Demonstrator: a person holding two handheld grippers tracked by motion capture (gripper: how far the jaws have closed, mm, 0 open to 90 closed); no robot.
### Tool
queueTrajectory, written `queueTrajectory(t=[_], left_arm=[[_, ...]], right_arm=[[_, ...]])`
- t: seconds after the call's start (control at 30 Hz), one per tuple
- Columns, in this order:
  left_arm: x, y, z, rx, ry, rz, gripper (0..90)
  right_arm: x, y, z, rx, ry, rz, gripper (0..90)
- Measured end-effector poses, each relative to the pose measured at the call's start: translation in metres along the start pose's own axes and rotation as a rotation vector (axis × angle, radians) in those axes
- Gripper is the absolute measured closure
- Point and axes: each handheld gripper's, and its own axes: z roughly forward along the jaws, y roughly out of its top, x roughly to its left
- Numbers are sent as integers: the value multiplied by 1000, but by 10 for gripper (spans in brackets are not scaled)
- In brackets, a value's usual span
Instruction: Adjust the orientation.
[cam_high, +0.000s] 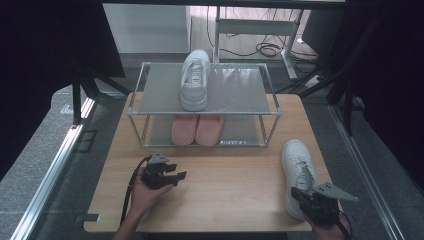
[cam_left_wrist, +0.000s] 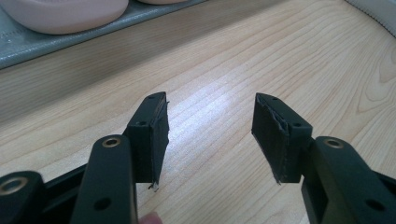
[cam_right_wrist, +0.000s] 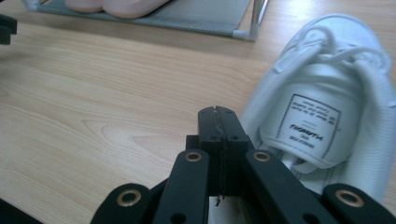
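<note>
A white sneaker (cam_high: 298, 170) lies on the wooden table (cam_high: 225, 185) at the right, toe pointing away; its inside label faces me in the right gripper view (cam_right_wrist: 322, 93). My right gripper (cam_high: 300, 192) (cam_right_wrist: 219, 126) sits at the sneaker's heel, jaws pressed together with nothing visible between them. A second white sneaker (cam_high: 195, 77) stands on the top shelf of the metal shoe rack (cam_high: 240, 90). My left gripper (cam_high: 181, 176) (cam_left_wrist: 210, 133) hovers open over bare wood in front of the rack, with nothing between its pads.
A pair of pink slippers (cam_high: 196, 129) (cam_left_wrist: 65, 14) (cam_right_wrist: 116, 5) sits on the rack's lower shelf (cam_right_wrist: 201, 18). The top shelf has free room on both sides of the sneaker. Bare table lies between the two grippers. Dark curtains and metal rails flank the table.
</note>
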Motion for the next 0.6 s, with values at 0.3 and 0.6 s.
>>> queueTrajectory(t=[0.3,0.6], left_arm=[[-1,0,1,4,-1,3,466],[0,0,1,6,-1,3,465]], right_arm=[[6,-9,1,32,-11,-15,900],[0,-11,-3,41,-19,-5,900]])
